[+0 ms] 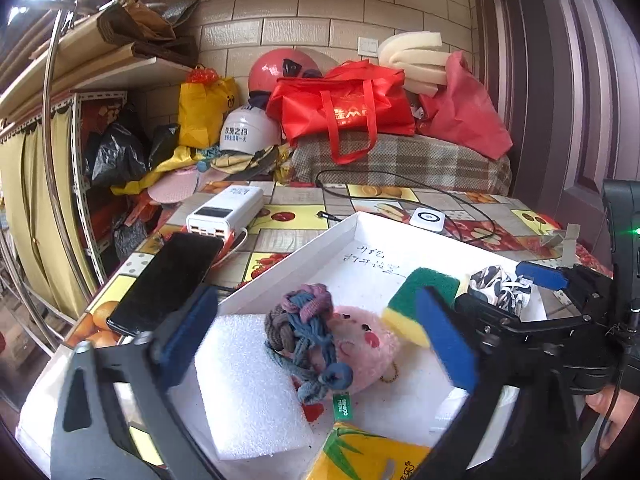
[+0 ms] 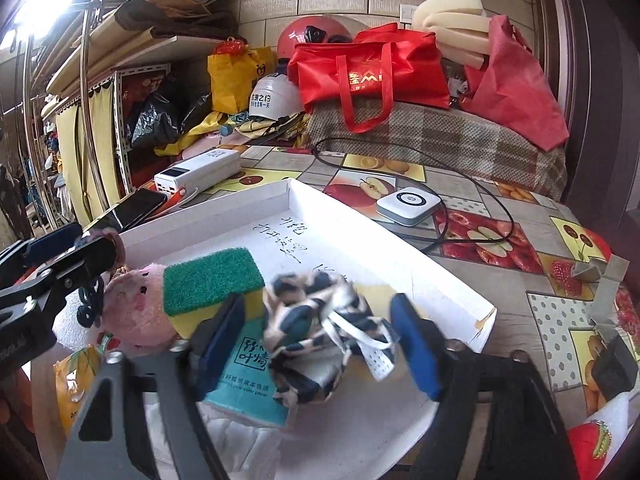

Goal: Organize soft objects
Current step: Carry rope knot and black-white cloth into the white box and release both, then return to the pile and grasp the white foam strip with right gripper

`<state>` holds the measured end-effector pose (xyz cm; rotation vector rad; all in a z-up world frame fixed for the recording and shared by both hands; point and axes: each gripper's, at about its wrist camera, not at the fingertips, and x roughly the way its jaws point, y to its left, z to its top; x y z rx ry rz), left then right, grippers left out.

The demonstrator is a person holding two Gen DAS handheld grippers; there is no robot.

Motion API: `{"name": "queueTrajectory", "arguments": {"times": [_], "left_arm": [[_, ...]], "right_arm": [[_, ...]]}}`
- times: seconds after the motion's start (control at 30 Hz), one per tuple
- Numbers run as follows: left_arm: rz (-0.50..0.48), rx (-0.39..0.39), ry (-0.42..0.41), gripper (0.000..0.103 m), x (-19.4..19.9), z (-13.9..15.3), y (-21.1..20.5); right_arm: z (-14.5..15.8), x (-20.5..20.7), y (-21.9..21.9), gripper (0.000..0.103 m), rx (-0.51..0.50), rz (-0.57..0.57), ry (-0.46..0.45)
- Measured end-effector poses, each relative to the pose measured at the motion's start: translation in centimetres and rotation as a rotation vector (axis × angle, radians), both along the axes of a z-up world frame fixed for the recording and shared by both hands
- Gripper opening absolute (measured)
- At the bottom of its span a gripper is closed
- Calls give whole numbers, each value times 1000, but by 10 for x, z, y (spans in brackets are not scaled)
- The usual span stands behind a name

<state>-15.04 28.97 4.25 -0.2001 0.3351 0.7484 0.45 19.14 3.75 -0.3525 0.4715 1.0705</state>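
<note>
While both grippers are positioned over the white tray [image 1: 304, 256], each stands with its jaws spread wide and nothing clamped. The left gripper [image 1: 320, 332] brackets the yarn bundle [image 1: 300, 320] and the pink plush toy [image 1: 364, 344], which lie touching each other on the tray floor; its blue pads [image 1: 188, 336] are clear of both items. A white foam block [image 1: 244, 384] lies just beside the yarn bundle, under the left jaw. A green and yellow sponge [image 1: 420, 300] rests against the far side of the plush toy, partly behind the other pad. A yellow tissue pack [image 1: 360, 456] sits at the near edge of the tray. The right gripper [image 2: 320, 340] brackets the black and white fabric bundle [image 2: 320, 320], which sits on a teal tissue pack [image 2: 248, 384] in the tray; the pads [image 2: 416, 348] show a gap on either side of the fabric, so no grip is applied. The sponge lies just left of this bundle in the right wrist view. Handwriting marks the bare tray floor beyond. The tray rests on a table [image 2: 520, 248] with a fruit-pattern cover. Also on the table: a white power bank [image 1: 224, 212], a black phone [image 1: 168, 280], and a small white device [image 2: 408, 200] with a black cable [image 2: 472, 184]
</note>
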Motion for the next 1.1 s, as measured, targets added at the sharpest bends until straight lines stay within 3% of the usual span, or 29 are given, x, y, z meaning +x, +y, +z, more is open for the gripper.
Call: {"name": "queueTrajectory", "arguments": {"times": [0.07, 0.2, 0.73, 0.93, 1.1], "left_arm": [[0, 54, 7, 103, 1, 2, -9], [0, 115, 10, 103, 1, 4, -19], [52, 97, -51, 103, -13, 5, -23], [16, 107, -53, 103, -14, 6, -47], [-67, 123, -39, 103, -4, 7, -76]], "right_arm": [[2, -3, -2, 103, 14, -1, -22], [4, -8, -4, 103, 28, 4, -56], [8, -7, -22, 103, 97, -23, -48], [11, -20, -46, 103, 120, -75, -117], [12, -19, -74, 103, 155, -82, -112]]}}
